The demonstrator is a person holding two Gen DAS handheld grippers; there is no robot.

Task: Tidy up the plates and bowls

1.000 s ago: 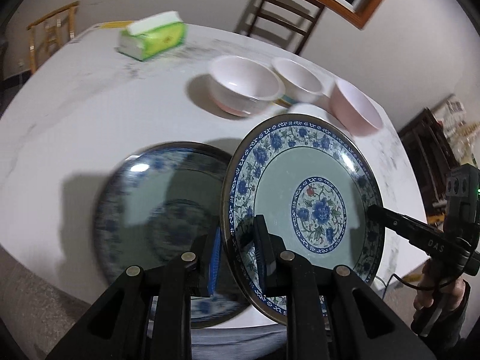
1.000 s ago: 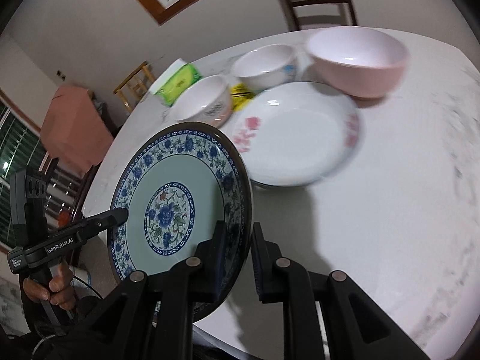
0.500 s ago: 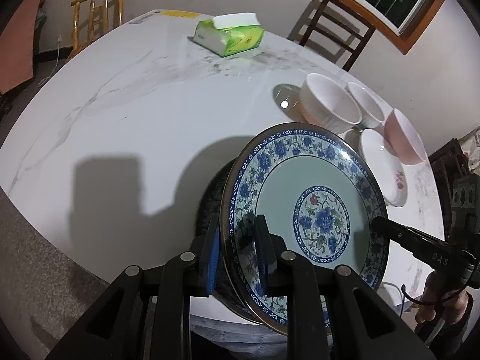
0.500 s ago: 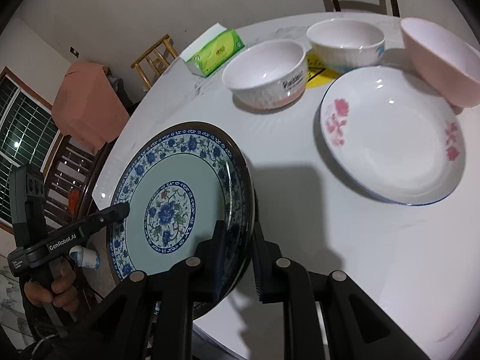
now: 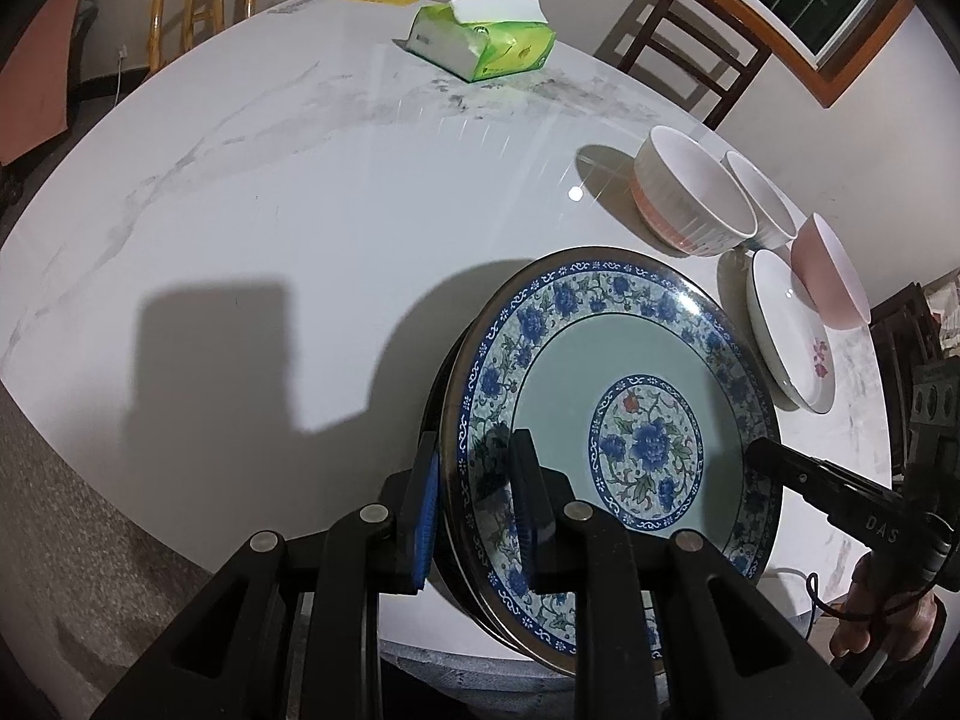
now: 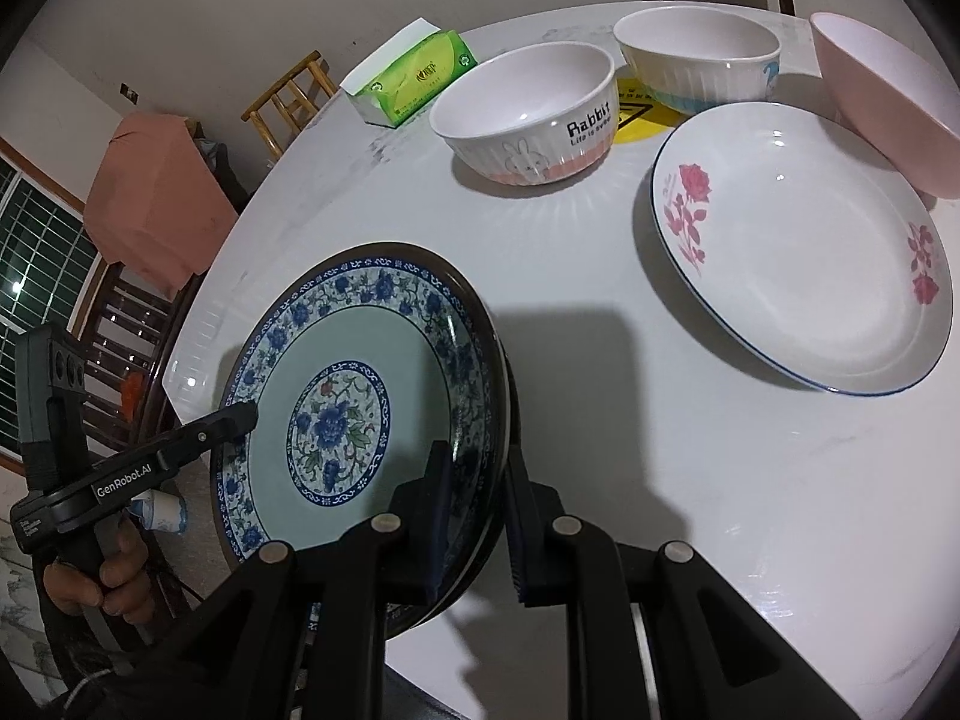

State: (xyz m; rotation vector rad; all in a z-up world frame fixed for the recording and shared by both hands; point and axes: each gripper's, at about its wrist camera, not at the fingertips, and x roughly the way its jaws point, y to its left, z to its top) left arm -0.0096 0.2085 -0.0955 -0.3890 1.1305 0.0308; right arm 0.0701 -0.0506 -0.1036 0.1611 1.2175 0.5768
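Blue-and-white floral porcelain, pale green across its middle, is filling the near part of both wrist views: a round blue-patterned plate (image 5: 624,414) (image 6: 354,402) is being held at both edges, tilted slightly above the white marble-look desk (image 5: 270,192) (image 6: 690,450). Directly under it a second dark-rimmed plate (image 5: 441,372) is showing only as a thin edge, and whether the two are touching cannot be told.

The left tool (image 5: 474,492) is clenching the plate's rim, one finger lying on the decorated face and the blue-padded one sitting behind the edge. The right tool (image 6: 477,516) is grasping the opposite rim in the same way, with its fingers pinching the dark edge. Each tool is also appearing in the other's view, gripped by a hand at the frame edge.

Farther back on the desk, a white ribbed bowl with a rabbit print and pink base (image 6: 528,114) (image 5: 690,204) is sitting beside a second white ribbed bowl with a blue base (image 6: 699,60) (image 5: 762,198), and a plain pink bowl (image 6: 888,102) (image 5: 831,270) is resting just beside a shallow white plate with red roses (image 6: 804,246) (image 5: 786,330). A green tissue pack (image 5: 480,42) (image 6: 411,78) is lying well apart, near the far edge.
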